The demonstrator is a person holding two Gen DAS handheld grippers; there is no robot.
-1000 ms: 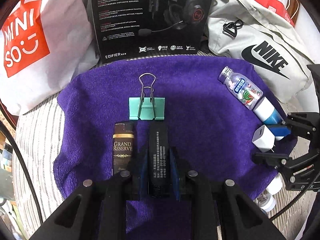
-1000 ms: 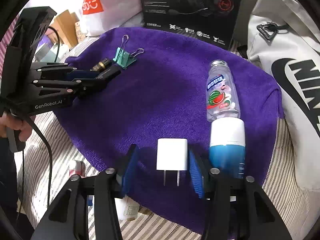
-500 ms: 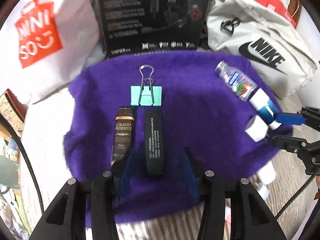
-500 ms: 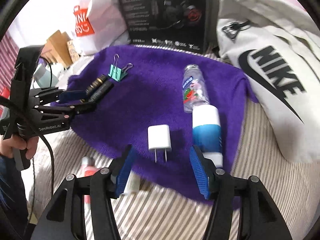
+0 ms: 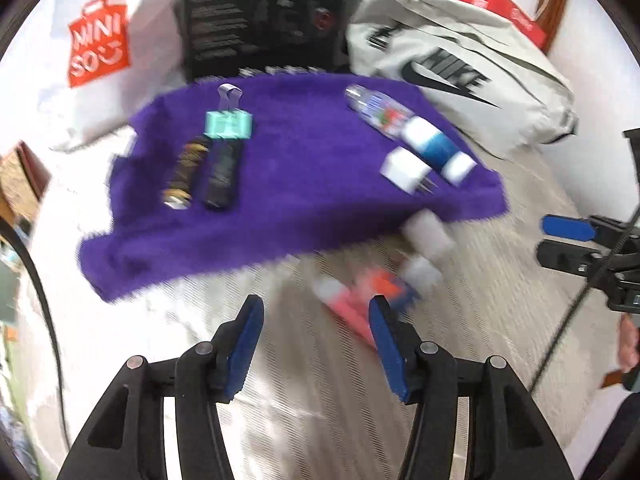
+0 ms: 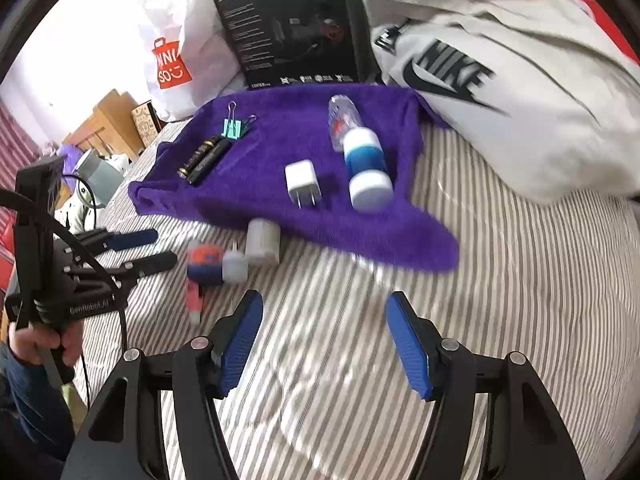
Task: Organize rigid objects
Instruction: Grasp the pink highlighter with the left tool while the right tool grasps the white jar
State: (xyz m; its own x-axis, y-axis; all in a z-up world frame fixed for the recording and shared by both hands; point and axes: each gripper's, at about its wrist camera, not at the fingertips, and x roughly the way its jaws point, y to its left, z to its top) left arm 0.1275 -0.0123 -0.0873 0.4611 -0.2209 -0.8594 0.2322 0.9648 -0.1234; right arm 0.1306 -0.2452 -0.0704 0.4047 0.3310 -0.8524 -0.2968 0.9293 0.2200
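My left claw [image 5: 314, 342] stood wide apart and empty over the striped bed [image 6: 500, 300], and my right claw [image 6: 324, 344] was equally spread, touching nothing. On the purple towel [image 6: 280, 148] the black bar [image 6: 210, 162] lay beside the lighter [image 6: 198, 156], long axes parallel, pointing toward the green clip [image 6: 234, 129]. The charger [image 6: 302, 180] lay prongs toward me, next to the bottle [image 6: 362, 160]. Only the right view showed a hand [image 6: 38, 340] gripping the left handle; the left view was blurred.

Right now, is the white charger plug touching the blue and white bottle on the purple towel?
Apart. The right wrist view shows purple towel between white charger plug and blue and white bottle.
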